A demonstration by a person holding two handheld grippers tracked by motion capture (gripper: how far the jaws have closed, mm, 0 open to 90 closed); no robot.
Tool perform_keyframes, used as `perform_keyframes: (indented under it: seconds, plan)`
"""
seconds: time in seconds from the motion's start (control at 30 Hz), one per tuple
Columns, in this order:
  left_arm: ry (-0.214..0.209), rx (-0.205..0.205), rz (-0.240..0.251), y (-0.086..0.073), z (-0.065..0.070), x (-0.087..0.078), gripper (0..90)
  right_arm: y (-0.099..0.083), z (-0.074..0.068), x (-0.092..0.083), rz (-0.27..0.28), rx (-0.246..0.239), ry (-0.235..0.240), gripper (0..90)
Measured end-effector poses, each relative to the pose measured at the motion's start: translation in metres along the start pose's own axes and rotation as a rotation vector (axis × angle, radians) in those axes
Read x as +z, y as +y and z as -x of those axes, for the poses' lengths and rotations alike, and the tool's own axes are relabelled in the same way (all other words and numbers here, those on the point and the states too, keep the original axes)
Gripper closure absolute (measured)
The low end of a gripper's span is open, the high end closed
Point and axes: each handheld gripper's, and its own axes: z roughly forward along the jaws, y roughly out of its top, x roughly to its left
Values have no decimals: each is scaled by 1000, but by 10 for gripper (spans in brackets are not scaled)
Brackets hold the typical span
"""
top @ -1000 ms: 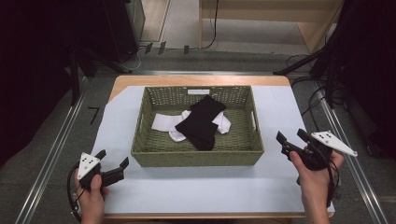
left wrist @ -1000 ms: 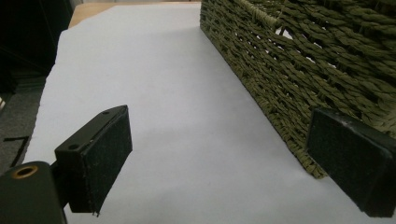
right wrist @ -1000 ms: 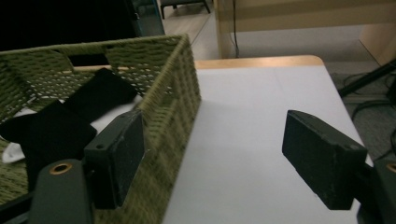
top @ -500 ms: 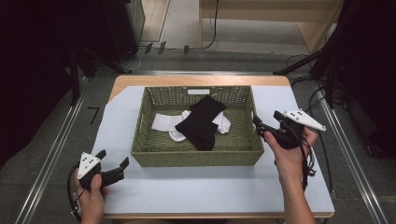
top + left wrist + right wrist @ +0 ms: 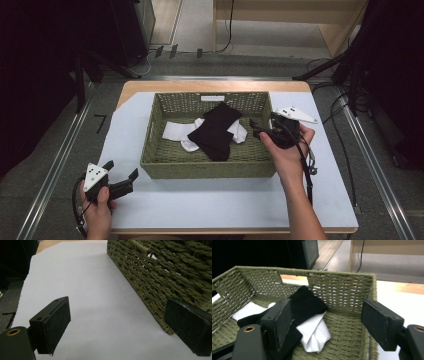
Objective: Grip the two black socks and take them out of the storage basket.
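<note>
A green woven basket [image 5: 207,170] stands mid-table. In it a black sock [image 5: 215,132] lies across white socks [image 5: 175,131]. My right gripper [image 5: 256,128] hovers at the basket's right rim and points in toward the socks, open with nothing between its pads. In the right gripper view that gripper [image 5: 327,320] frames the black sock [image 5: 305,302] and a folded white sock [image 5: 315,336], and its right pad stands over the basket's wall [image 5: 342,290]. My left gripper [image 5: 121,170] rests open at the front left. In the left gripper view, the left gripper [image 5: 117,325] lies beside the basket's wall [image 5: 160,277].
A white sheet [image 5: 210,200] covers the wooden table and leaves bare room in front of the basket and on both sides. Cables [image 5: 340,110] run over the floor at the right. Dark furniture stands at the far left and far right.
My right hand has moved left and a little up, from the table's right side to the basket's right rim. The left hand has not moved. The socks lie as before.
</note>
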Motion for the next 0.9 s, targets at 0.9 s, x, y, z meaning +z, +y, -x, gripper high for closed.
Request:
perform_keyframes:
  seconds: [0.9]
  plan:
    - [2, -1, -5, 0, 0, 1, 84, -1, -46, 90, -200, -91, 51, 353]
